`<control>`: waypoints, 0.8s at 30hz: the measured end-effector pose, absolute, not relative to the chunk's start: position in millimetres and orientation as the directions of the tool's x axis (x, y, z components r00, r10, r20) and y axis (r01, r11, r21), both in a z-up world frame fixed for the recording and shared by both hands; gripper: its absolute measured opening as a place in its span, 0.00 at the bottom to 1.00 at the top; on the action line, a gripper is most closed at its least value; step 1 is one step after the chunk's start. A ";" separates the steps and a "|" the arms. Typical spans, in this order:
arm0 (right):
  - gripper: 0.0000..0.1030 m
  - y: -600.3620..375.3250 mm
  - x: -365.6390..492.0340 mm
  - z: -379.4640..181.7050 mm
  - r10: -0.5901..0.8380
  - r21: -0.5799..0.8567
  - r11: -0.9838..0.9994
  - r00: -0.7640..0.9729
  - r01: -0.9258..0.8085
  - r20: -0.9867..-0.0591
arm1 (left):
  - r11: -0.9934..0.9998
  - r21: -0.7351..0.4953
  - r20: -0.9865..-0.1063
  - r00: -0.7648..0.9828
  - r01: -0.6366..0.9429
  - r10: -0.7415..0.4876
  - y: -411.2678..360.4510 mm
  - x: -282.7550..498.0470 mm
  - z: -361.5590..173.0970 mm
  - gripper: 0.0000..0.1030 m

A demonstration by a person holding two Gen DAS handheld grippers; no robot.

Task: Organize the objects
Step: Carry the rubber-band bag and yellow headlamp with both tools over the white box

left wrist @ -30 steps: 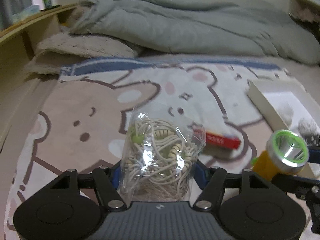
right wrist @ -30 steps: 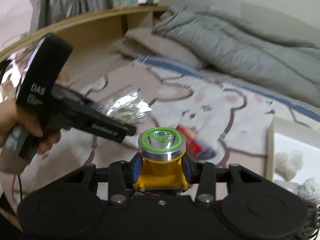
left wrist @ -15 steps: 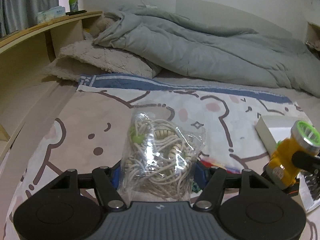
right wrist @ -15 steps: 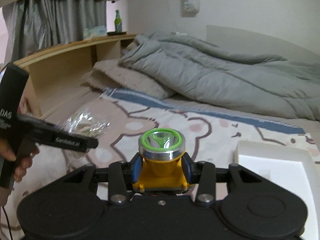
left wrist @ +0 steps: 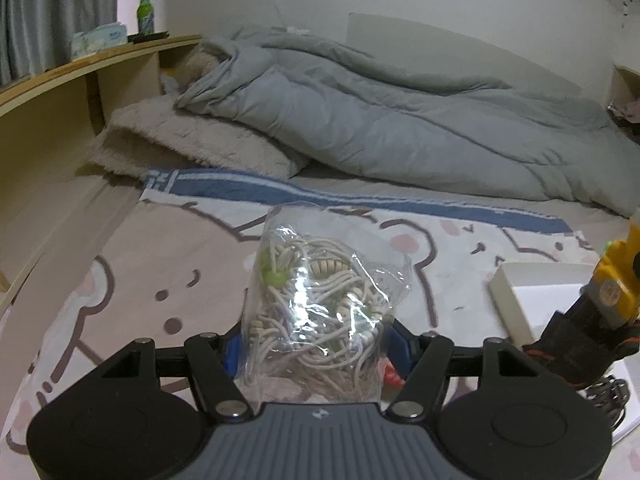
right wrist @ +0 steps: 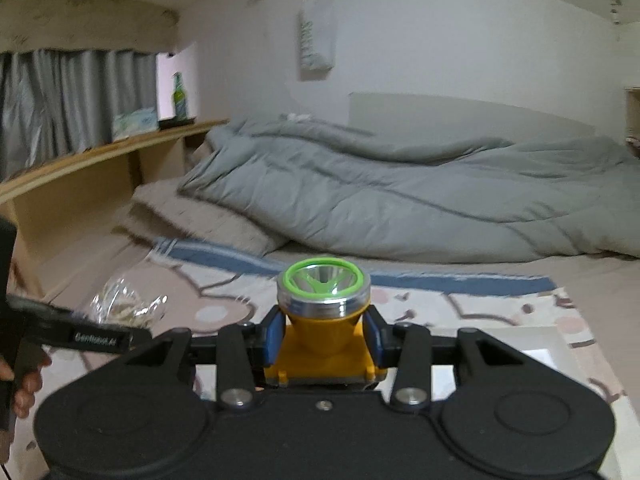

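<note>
The left tool [left wrist: 316, 350] is clamped on a clear plastic bag of tangled whitish cords [left wrist: 320, 304], its blue pads pressing the bag's lower sides; the bag stands upright between the jaws, lifted off the bed. The right tool [right wrist: 323, 338] grips a yellow flashlight with a silver head and green ring [right wrist: 323, 308] by its yellow body, lens pointing up and forward. In the left wrist view that flashlight shows at the right edge, above a shallow white cardboard box [left wrist: 520, 292] lying on the bed. Beneath both tools spreads a pink and cream blanket with a cartoon bear print and a blue border stripe [left wrist: 180, 248]. A small red item [left wrist: 391, 376] peeks out under the bag; what it is cannot be told. Farther back lie a beige fluffy pillow [left wrist: 192, 144] and a rumpled grey duvet [left wrist: 400, 128]. A wooden shelf [left wrist: 100, 60] along the left carries a green glass bottle [left wrist: 145, 12] and a tissue pack [left wrist: 98, 38].
</note>
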State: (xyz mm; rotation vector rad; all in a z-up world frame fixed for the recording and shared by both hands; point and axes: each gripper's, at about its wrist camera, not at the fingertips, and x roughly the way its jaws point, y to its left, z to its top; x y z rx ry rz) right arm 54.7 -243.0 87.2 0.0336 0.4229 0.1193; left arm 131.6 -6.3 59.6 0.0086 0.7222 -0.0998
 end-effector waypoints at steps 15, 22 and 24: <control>0.41 -331.4 36.6 122.0 -0.055 0.058 0.995 0.944 0.078 -0.326 | 0.972 -0.094 -0.613 0.757 0.216 -0.227 -78.9 133.0 83.6 0.65; 0.42 -374.4 31.4 114.0 -0.139 0.051 0.985 0.929 0.166 -0.342 | 0.958 -0.102 -0.605 0.747 0.270 -0.275 -112.7 133.4 83.1 0.65; 0.41 -384.5 30.6 108.2 -0.159 0.030 0.983 0.921 0.181 -0.356 | 0.953 -0.102 -0.608 0.740 0.287 -0.288 -121.3 133.5 80.9 0.65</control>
